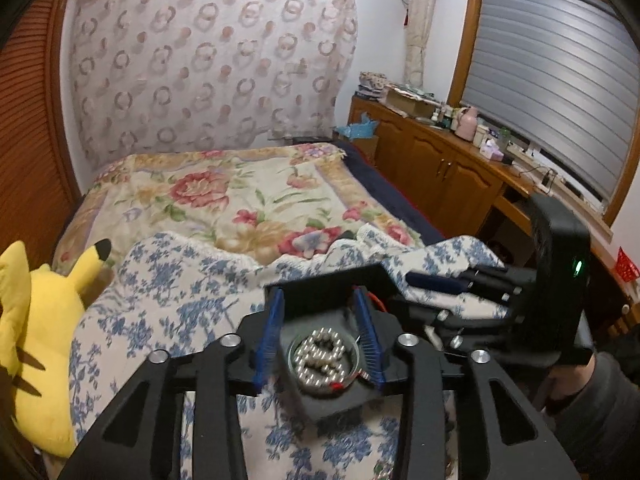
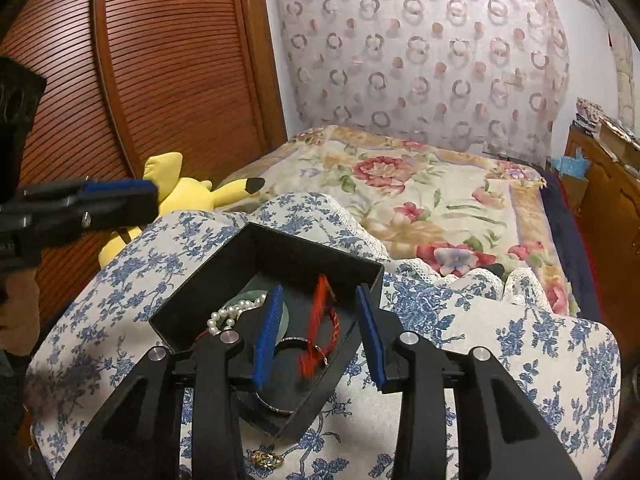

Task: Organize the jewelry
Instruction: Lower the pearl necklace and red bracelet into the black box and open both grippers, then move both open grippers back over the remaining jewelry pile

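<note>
Left tool (image 1: 320, 336): spread wide, empty, above pearls (image 1: 322, 356).
Right tool (image 2: 318, 334): spread wide, empty, over box (image 2: 280, 248).
Risk: soft bed (image 2: 420, 200); a nudge likely tips box, spilling red cord (image 2: 318, 320).

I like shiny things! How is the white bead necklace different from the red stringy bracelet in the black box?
The pearl necklace is white with round beads; the red bracelet is bright red and looks like woven cord. The pearl necklace lies heaped at the left of the black box, while the red bracelet lies to the right, toward the middle. The pearl necklace looks shiny; the red bracelet looks dull. Both lie loose inside the same box, and no gripper is holding either.
</note>
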A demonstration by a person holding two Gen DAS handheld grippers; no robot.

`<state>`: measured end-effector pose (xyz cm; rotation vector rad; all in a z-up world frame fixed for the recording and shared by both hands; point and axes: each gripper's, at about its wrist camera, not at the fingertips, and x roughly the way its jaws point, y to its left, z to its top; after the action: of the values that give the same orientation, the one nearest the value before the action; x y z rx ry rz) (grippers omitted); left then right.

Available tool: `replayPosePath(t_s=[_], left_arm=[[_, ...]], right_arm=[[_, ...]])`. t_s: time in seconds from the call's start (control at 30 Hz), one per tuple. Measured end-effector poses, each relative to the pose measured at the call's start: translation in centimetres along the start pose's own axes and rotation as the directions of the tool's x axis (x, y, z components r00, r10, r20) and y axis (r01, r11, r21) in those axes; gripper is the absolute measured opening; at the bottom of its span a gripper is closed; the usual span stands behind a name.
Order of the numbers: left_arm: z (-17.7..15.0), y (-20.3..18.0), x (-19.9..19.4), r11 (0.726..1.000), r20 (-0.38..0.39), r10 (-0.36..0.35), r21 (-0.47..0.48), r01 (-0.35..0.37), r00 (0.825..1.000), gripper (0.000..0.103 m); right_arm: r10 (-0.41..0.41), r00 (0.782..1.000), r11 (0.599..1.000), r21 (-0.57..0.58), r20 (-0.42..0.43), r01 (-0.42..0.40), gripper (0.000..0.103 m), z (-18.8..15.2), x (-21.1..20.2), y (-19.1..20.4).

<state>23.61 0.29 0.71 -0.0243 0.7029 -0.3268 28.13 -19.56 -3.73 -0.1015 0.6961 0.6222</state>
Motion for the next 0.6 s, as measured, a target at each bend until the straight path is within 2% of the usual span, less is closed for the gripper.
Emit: replayPosePath(t_s=[0.1,0.17,0.23,0.43,0.6], left_arm=[[-1.3,0.1,-0.4,1.0,-0.009,0.025,0.001,-0.025,1.0,0.042],[-2.6,0.2,-1.0,1.0,-0.02,0.031,-0.002,-0.031,0.999,0.047],[-3.9,0.2,-1.5,1.0,-0.026,0.03,-0.007,-0.03,0.999,0.059],[-7.4,0.0,-3.0,0.999,-0.045,0.045,-0.005,-0.046,0.998,0.068],[-9.7,-0.5,-4.3,0.999,-0.066,0.053,-0.002,-0.053,0.996,0.07]], right_arm=[[-0.001,1.0,1.0,0.011,0.01,0.001,0.04,-0.6,-1.1,0.0],[-0.007,1.0,1.0,0.005,0.016,0.007,0.04,-1.3,-2.2,0.4],[-0.008,1.0,1.0,-0.002,0.017,0.008,0.04,-2.0,-3.0,0.8],[-0.021,1.0,0.999,-0.031,0.007,0.021,0.04,-4.8,-5.2,2.6],[-0.01,1.0,0.999,-0.044,-0.004,0.01,0.04,-7.0,-6.5,4.3]])
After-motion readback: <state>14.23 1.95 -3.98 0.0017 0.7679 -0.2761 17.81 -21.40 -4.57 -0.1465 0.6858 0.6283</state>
